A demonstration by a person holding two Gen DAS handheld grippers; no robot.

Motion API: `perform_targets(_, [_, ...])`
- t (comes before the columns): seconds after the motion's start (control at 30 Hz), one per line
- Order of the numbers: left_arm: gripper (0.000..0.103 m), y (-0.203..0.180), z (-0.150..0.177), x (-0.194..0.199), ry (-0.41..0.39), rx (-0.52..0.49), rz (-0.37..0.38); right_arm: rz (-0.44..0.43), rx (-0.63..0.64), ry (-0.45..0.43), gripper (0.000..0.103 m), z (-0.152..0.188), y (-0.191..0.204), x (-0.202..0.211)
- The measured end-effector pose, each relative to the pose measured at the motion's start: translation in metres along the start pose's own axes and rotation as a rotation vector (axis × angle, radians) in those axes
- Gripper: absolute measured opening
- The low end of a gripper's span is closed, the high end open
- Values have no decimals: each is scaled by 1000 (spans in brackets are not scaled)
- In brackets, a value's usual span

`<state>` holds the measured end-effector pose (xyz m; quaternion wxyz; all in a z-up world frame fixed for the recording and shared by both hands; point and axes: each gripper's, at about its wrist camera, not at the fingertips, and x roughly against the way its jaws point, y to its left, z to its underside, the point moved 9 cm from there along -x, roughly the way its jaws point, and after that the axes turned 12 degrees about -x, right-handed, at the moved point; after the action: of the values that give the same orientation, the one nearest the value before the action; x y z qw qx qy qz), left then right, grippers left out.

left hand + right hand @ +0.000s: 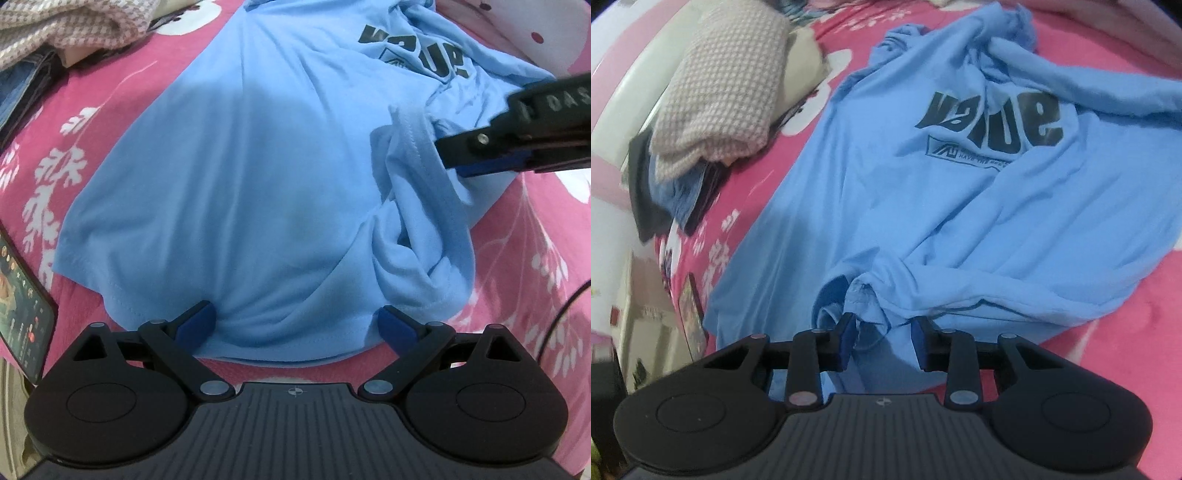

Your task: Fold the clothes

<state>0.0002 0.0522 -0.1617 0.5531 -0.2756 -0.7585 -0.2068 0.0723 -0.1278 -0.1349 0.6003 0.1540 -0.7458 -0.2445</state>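
The shirt [923, 206] folds hide part of its print [993, 122]. A towel [720, 88] lies beside it. The left gripper [295, 323] jaws are wide; the right gripper [884, 341] jaws are narrow around a bunched edge, but a grip cannot be told.

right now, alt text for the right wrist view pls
A crumpled blue t-shirt with dark lettering lies on a pink floral bedspread. The right hand-held gripper has its jaws apart around a bunched fold at the shirt's near edge. A checked cloth tops a clothes pile at upper left.
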Motion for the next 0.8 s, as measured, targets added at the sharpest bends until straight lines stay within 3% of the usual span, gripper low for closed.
perform_targets(0.17, [96,-1,-3,-2,-1,12,-13,-48,-199,20,35,-8,-12,-12])
perform_targets(0.3, [97,-2,-2,-1,1,17,-22,-163,-512,67,35,-9,-27,-15])
perform_targets(0.5, [98,-1,-1,-2,-1,18,-18,-297,-935,60,35,-3,-57,-11])
perform_targets(0.7, [98,0,-1,-2,-5,10,-5,-271,-985,35,35,0,-63,-22])
perform_targets(0.73, [98,0,-1,-2,-5,6,-3,-272,-987,33,32,0,-63,-24])
perform_targets(0.77, [98,0,-1,-2,-5,1,-1,-276,-980,23,18,1,-62,-19])
perform_targets(0.8, [98,0,-1,-1,-4,-3,4,-281,-973,13,11,3,-61,-15])
